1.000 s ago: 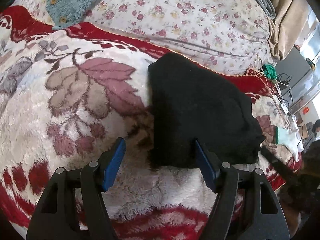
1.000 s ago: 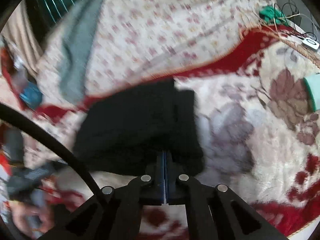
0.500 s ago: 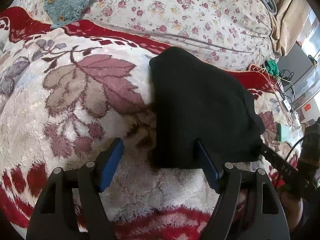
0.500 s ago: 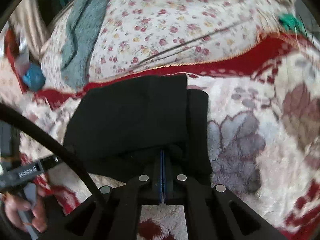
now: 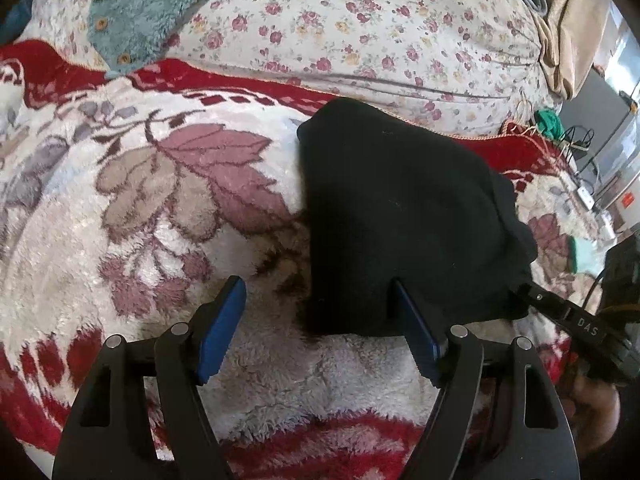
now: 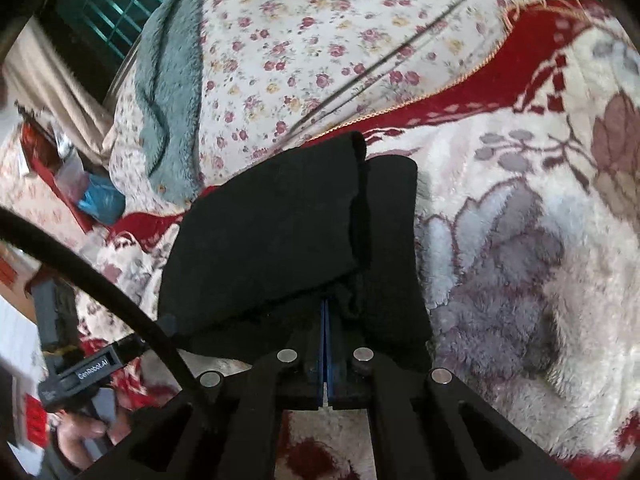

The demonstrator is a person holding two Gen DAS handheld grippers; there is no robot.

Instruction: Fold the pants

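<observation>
Folded black pants [image 5: 404, 216] laid on a plush flowered blanket [image 5: 120, 200].

Their near edge is clamped in the right gripper [image 6: 325, 344], jaws pressed together; the left gripper [image 5: 320, 332] is held wide apart, one pad touching the pants, open blanket leftward.

Bed covered w/ plush red-and-white leaf blanket [image 5: 168, 208]; floral quilt [image 5: 360, 28] heaped behind, teal fleece [image 5: 144, 4] laid over it. Beige curtain [image 5: 560, 28] at right, daylight-lit.

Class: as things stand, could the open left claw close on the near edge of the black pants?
Probably yes: the left claw is open, the black pants edge lies between its fingers, nothing blocking.
</observation>
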